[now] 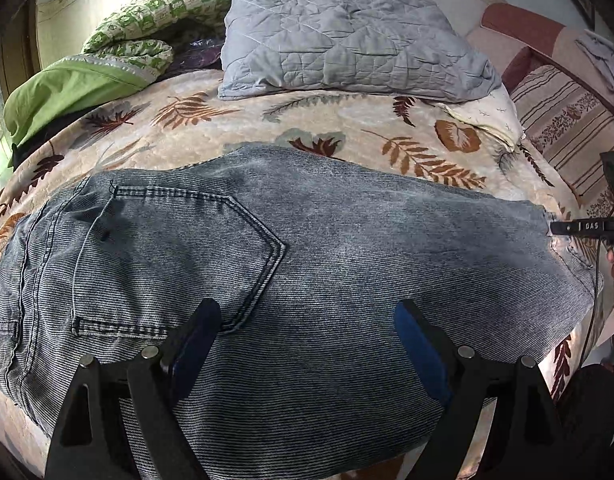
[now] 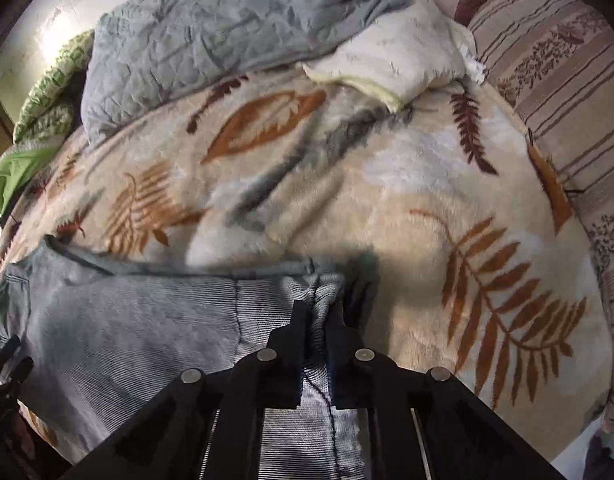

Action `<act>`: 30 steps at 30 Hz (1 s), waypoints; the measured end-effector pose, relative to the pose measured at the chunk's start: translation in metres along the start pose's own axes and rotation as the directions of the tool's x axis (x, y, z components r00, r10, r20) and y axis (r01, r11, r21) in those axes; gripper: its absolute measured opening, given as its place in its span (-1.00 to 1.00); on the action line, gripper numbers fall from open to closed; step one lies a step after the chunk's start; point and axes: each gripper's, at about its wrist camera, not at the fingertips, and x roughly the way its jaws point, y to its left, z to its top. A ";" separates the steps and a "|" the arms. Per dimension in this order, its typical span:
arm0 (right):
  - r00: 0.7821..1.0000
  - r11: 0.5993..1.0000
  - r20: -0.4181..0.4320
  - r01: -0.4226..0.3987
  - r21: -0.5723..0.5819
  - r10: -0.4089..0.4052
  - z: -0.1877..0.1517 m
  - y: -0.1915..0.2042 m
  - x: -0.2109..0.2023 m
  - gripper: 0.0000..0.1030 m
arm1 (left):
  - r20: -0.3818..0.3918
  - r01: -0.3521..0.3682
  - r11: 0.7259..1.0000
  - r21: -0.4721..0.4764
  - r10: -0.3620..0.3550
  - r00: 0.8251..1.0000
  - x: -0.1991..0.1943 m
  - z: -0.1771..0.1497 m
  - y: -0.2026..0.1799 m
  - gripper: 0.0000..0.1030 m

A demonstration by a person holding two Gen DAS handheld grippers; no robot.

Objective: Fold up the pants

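Blue denim pants [image 1: 327, 264] lie flat across a leaf-patterned blanket [image 1: 347, 128], back pocket [image 1: 179, 256] up at the left. My left gripper [image 1: 307, 320] is open just above the pants' near edge, its blue-padded fingers [image 1: 419, 344] spread wide and empty. My right gripper [image 2: 321, 312] is shut on a bunched fold at the pants' edge [image 2: 323, 292]. It also shows at the far right of the left wrist view [image 1: 559, 227], at the pants' right end. In the right wrist view the pants [image 2: 127, 320] spread to the left.
A grey quilted pillow [image 1: 347, 40] and a green patterned quilt [image 1: 147, 28] lie at the back of the bed. A striped cushion [image 1: 567, 128] stands at the right. A white cloth [image 2: 399, 56] lies beside the pillow.
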 end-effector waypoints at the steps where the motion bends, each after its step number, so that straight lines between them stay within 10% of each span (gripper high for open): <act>1: 1.000 1.000 -0.001 0.001 0.003 -0.001 -0.004 -0.002 0.002 -0.65 | 0.009 0.005 1.000 -0.006 -0.005 1.000 -0.004 0.003 0.000 0.72; 2: 1.000 1.000 0.022 0.006 0.008 -0.006 -0.005 -0.003 -0.003 -0.51 | 0.022 0.010 1.000 -0.009 -0.010 1.000 -0.007 0.006 -0.002 0.72; 4: 0.998 0.999 0.068 0.015 0.041 -0.017 -0.004 -0.005 -0.021 0.48 | 0.038 0.028 1.000 -0.003 -0.028 0.999 -0.010 0.010 -0.006 0.72; 7: 0.982 0.999 0.186 0.005 0.038 -0.012 0.004 0.009 -0.058 0.48 | -0.038 0.008 0.999 0.033 -0.006 0.999 0.012 0.009 -0.016 0.75; 10: 0.958 0.981 0.216 -0.193 -0.010 0.191 0.010 0.038 -0.081 0.48 | -0.063 -0.070 0.990 0.123 0.078 0.995 0.032 -0.001 -0.030 0.77; 14: 0.878 0.878 -0.006 -0.478 -0.001 0.478 0.011 0.079 -0.036 0.48 | -0.100 -0.025 0.995 0.099 0.035 0.994 0.030 0.000 -0.031 0.77; 18: 0.901 0.902 -0.088 -0.413 0.130 0.425 0.020 0.080 0.041 0.45 | -0.086 -0.005 0.998 0.067 0.011 0.996 0.013 -0.003 -0.024 0.77; 23: 0.898 0.884 0.028 -0.437 0.168 0.439 0.027 0.076 0.011 0.45 | -0.025 0.051 0.998 0.022 -0.050 0.998 -0.008 -0.006 -0.011 0.77; 30: 0.738 0.745 -0.112 -0.648 0.156 0.665 0.014 0.135 0.026 0.45 | -0.065 -0.042 0.989 0.141 0.052 0.997 0.020 -0.018 -0.029 0.87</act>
